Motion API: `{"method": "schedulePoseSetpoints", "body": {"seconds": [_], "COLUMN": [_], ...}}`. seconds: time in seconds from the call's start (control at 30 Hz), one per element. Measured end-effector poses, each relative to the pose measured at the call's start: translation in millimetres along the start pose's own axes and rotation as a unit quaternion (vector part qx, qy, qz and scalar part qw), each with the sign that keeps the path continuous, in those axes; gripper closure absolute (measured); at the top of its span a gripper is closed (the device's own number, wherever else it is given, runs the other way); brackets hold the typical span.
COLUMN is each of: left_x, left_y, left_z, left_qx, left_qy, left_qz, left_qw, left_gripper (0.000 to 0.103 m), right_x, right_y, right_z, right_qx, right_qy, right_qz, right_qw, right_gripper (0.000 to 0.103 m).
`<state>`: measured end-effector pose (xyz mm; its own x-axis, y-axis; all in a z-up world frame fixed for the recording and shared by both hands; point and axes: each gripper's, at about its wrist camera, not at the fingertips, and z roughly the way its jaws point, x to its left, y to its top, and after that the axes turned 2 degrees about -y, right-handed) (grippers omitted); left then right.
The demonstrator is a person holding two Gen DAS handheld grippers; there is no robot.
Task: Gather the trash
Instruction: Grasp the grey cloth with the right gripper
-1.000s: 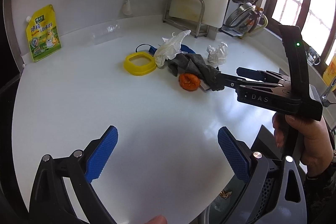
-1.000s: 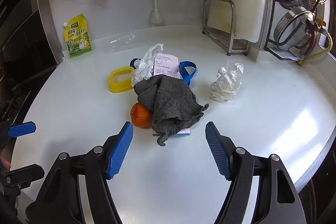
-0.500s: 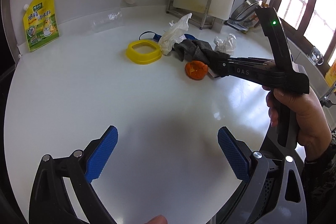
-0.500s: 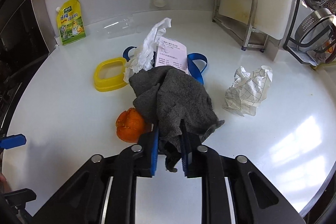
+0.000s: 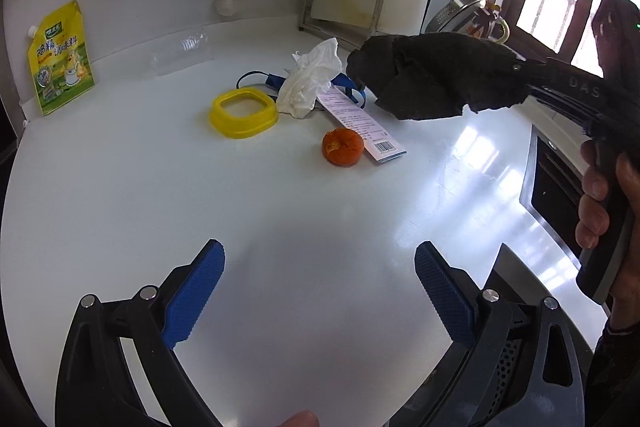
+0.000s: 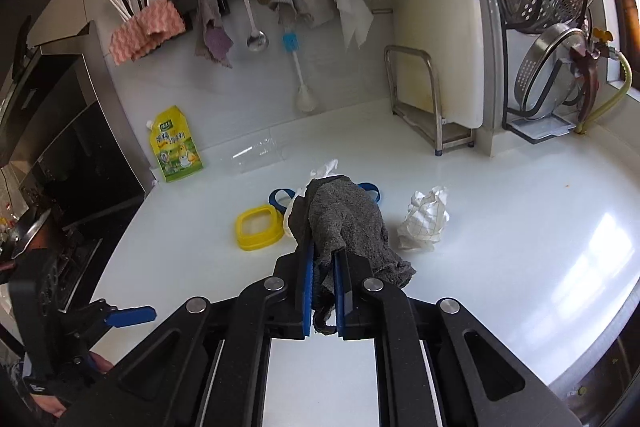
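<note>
A: Progress check. The right gripper is pinching the dark grey fuzzy cloth; its jaws have just been closing and the blue pads are now clamping a fold of it. The cloth is hanging clear above the white round countertop.

B: And the left gripper?

A: Jaws standing wide, nothing between them, hovering over bare counter at the near edge.

B: What is lying there uncollected?

A: Plenty. The orange peel-like lump is sitting just beside the long printed paper slip with a barcode. The crumpled white tissue is resting against the yellow square plastic ring, over a blue strap loop. A crumpled ball of grid-lined white paper is lying apart, to the right. A clear plastic bottle is lying near the back wall.

B: Any bin showing?

A: None in either view. Judging by this, the collecting is only beginning; whether the cloth counts as trash, I cannot tell.
</note>
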<state>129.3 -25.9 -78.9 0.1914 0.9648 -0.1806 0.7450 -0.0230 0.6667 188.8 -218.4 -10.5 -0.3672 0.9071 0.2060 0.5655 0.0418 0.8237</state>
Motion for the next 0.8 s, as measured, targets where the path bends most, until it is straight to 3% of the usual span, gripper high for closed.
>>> {"method": "schedulePoseSetpoints", "body": {"seconds": [0.2,0.37,0.6,0.8], "left_x": [-18.0,-24.8,-16.7,-16.8], "left_y": [20.7,40.9,58.9,67.2], "left_z": [23.1,52.9,89.5,110.8], "left_qx": [-0.006,-0.001,0.026,0.039], "left_qy": [0.008,0.034,0.035,0.036], "left_qz": [0.021,0.039,0.027,0.025], "left_qw": [0.9997,0.9987,0.9987,0.9983], "left_gripper": [0.009,0.025,0.03,0.043], "right_x": [-12.0,-27.7,-34.8,-36.2], "right_y": [-17.0,-28.8,-35.4,-39.6], "right_z": [-35.0,-45.6,-49.7,-51.6], "right_qx": [-0.016,-0.02,-0.026,-0.028], "right_qy": [-0.019,-0.022,-0.016,-0.014], "right_qz": [-0.002,0.009,0.012,0.015], "right_qw": [1.0,1.0,0.999,0.999], "right_gripper": [0.095,0.095,0.095,0.095]}}
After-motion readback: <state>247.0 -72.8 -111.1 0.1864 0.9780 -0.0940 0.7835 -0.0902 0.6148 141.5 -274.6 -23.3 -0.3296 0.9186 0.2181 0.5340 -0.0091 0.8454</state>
